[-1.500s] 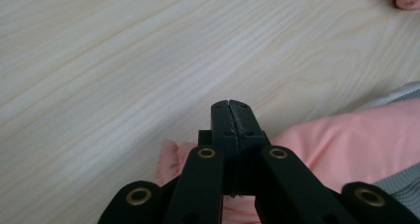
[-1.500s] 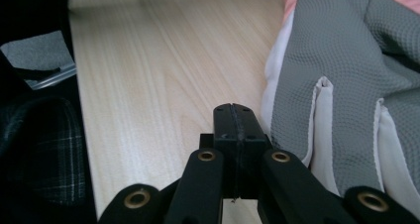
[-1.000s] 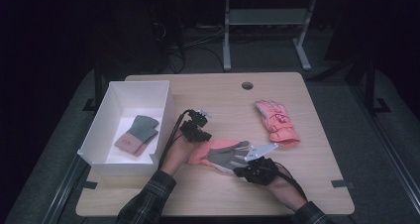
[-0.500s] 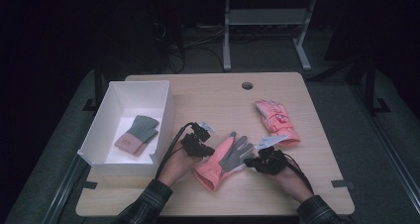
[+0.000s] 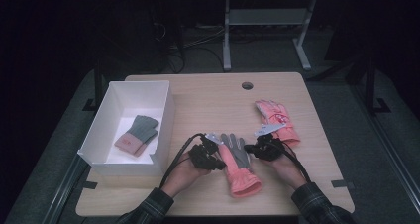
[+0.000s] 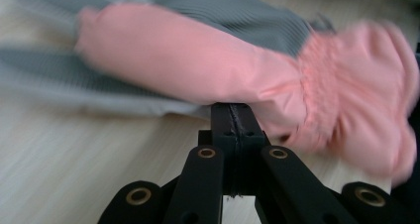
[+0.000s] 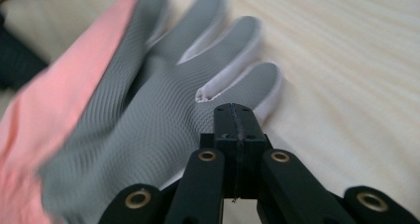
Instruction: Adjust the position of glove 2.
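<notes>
A pink glove with a grey palm [image 5: 238,165] lies flat on the table between my hands, fingers pointing away and cuff toward the person. My left gripper [image 5: 219,152] is at its left edge. In the left gripper view the jaws [image 6: 233,108] are shut, with their tips on the glove's [image 6: 198,60] grey-and-pink edge. My right gripper [image 5: 250,148] is at the glove's right edge. In the right gripper view its shut jaws [image 7: 234,109] pinch the glove [image 7: 148,115] beside the little finger.
A second pink glove [image 5: 275,118] lies on the table to the far right. A white box [image 5: 124,88] stands at the left and holds a grey and pink glove [image 5: 138,133]. The table has a round cable hole [image 5: 247,85] near its far edge.
Both hands have carried the glove round from a slanted lie to fingers pointing away, and it now lies flat. The right hand moved away from the person and the left hand moved toward the person.
</notes>
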`<state>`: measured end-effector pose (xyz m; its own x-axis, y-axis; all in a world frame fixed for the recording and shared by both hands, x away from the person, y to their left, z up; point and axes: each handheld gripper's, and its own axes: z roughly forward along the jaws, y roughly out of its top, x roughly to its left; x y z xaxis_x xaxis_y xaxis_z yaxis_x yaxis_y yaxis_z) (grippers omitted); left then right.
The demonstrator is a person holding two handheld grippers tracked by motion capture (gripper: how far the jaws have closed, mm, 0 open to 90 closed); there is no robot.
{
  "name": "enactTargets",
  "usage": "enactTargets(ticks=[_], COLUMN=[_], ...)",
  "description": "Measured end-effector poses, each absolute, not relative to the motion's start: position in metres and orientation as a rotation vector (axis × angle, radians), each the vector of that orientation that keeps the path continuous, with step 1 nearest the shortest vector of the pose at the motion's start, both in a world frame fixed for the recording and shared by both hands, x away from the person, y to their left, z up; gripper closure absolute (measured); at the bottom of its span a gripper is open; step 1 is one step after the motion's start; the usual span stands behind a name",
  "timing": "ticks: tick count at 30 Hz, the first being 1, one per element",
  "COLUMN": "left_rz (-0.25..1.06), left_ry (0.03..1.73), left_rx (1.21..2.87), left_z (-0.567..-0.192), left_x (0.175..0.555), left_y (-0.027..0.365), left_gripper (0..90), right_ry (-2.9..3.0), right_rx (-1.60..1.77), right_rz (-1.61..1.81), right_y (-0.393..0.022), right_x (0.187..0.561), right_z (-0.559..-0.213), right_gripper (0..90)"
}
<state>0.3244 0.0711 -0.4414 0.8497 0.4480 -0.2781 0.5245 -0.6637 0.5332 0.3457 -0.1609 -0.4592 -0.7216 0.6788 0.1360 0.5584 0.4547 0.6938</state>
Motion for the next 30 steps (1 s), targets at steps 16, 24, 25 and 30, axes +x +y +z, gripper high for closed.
enactTargets(ticks=[16, 24, 25, 30], left_rz=[-0.114, -0.027, -0.023, 0.035], left_ry=[0.669, 0.656, 0.645, 0.622], left_rx=[2.364, 2.356, 2.366, 2.349], left_z=[-0.443, -0.438, -0.439, -0.444], left_x=[0.321, 0.307, 0.306, 0.296], left_y=[0.072, 0.096, 0.098, 0.107], left_gripper=[83.2, 60.5, 57.3, 42.4], right_ry=[2.507, 2.52, 2.516, 2.417], right_rx=[1.12, 1.127, 1.132, 1.229], right_rz=[1.126, 1.113, 1.102, 1.11], right_y=[-0.167, -0.179, -0.181, -0.202], right_x=[0.356, 0.354, 0.355, 0.363], right_z=[-0.449, -0.427, -0.425, -0.413], right_gripper=[81.9, 63.7, 61.9, 57.8])
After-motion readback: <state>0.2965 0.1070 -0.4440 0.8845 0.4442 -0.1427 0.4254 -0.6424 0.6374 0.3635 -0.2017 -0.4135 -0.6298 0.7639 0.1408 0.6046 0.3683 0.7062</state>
